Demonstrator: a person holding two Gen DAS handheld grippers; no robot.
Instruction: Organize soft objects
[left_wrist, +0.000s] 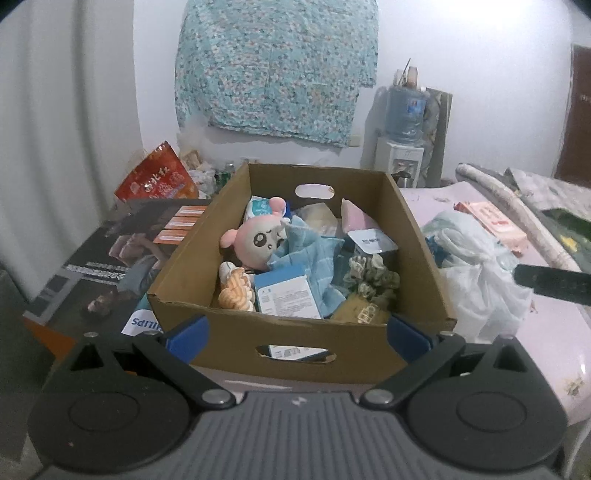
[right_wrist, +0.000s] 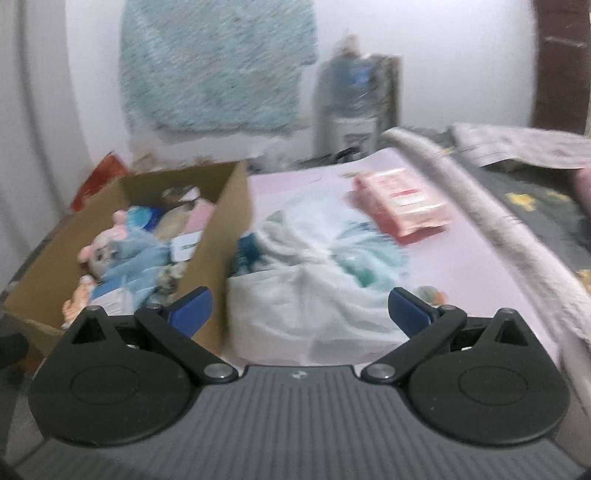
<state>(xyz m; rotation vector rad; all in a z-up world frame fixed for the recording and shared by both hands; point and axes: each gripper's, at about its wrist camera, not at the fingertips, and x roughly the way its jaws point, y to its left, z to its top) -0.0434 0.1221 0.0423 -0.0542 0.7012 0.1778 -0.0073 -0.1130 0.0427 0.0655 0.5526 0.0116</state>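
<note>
An open cardboard box (left_wrist: 362, 325) stands on the pink table (left_wrist: 546, 332). Inside lie a pink plush doll (left_wrist: 258, 240), a blue cloth (left_wrist: 314, 254), an orange knitted toy (left_wrist: 236, 291), a patterned scrunchie (left_wrist: 373, 273) and small cartons. My left gripper (left_wrist: 297, 334) is open just in front of the box's near wall, with nothing between its fingers. A dark tip of the other gripper (left_wrist: 554, 282) shows at the right. In the blurred right wrist view my right gripper (right_wrist: 299, 312) is open and empty over a white plastic bag (right_wrist: 310, 280), beside the box (right_wrist: 218, 236).
A pink packet (right_wrist: 400, 205) lies on the table behind the bag. A rolled grey blanket (right_wrist: 509, 229) borders the right side. Left of the box lie a dark printed carton (left_wrist: 110, 266) and a red bag (left_wrist: 159, 177). A water dispenser (left_wrist: 402, 129) stands at the back wall.
</note>
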